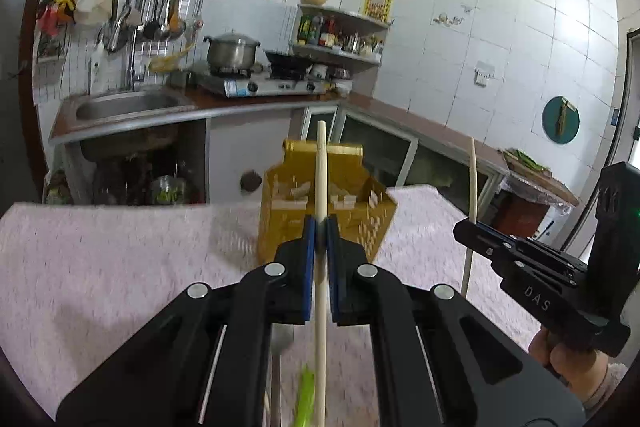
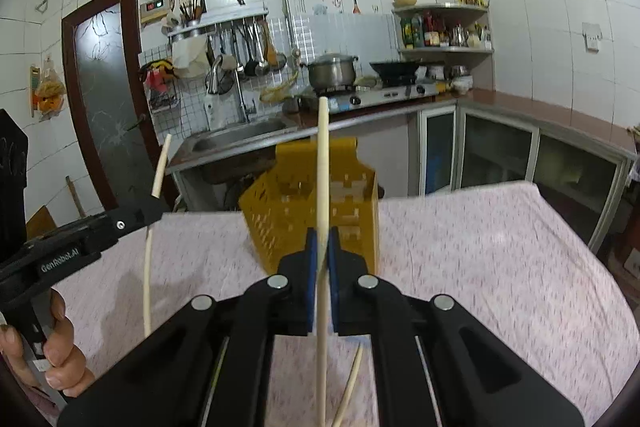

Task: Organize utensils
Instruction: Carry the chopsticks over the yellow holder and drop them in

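Left gripper (image 1: pixel 321 227): we clamp one chopstick (image 1: pixel 321 187).
Right gripper (image 2: pixel 321 239): we clamp another chopstick (image 2: pixel 322 167).
Progress: yellow basket (image 1: pixel 280 219) ahead of both tips; neither stick in yet, more utensils (image 2: pixel 352 379) left below.

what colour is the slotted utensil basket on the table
Mustard yellow: the utensil basket shows best in the right wrist view, standing on the pink tablecloth.

The left gripper's chopstick (image 1: pixel 321 291) runs off the bottom edge of its view, so its lower end is unseen — likewise the right gripper's chopstick (image 2: pixel 322 307). A spoon (image 1: pixel 280 343) and a green thing (image 1: pixel 305 399) under the left gripper are blurred and half hidden. The yellow basket (image 1: pixel 280 223) — its contents are too smeared to tell.
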{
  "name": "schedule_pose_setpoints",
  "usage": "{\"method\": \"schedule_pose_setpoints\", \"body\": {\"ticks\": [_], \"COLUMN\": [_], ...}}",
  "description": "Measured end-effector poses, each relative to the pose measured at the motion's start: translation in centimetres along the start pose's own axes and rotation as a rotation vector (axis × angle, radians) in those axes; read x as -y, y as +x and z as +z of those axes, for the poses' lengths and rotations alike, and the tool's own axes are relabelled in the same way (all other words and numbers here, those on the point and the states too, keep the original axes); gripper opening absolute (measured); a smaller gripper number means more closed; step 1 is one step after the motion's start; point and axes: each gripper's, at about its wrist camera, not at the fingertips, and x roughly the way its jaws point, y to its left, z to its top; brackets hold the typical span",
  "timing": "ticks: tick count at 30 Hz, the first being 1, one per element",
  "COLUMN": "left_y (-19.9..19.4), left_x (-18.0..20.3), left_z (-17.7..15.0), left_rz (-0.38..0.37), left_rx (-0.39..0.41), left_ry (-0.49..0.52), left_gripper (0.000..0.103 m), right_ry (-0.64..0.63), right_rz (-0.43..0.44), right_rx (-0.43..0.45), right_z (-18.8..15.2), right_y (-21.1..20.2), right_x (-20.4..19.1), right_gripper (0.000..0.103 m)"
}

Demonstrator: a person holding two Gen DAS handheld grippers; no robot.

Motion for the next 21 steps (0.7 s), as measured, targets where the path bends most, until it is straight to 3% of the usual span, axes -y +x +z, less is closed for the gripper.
{"method": "schedule_pose_setpoints", "body": {"ticks": [14,21], "left_y": [6.0,12.1], "left_x": [1.9,0.7], "left_z": [11.7,11.7], "left_rz": [0.021,0.037], "left_rx": [0.348,0.34], "left_ry": [0.084,0.092], "left_gripper": [0.004,0.004], "right_ry": [-0.015,-0.022], "right_rz": [-0.031,-0.053], "right_rx": [0.232,0.262], "right_z": [10.8,11.3], "right_y": [5.5,9.3], "right_x": [0.9,1.5], "right_gripper": [0.006,0.006]}}
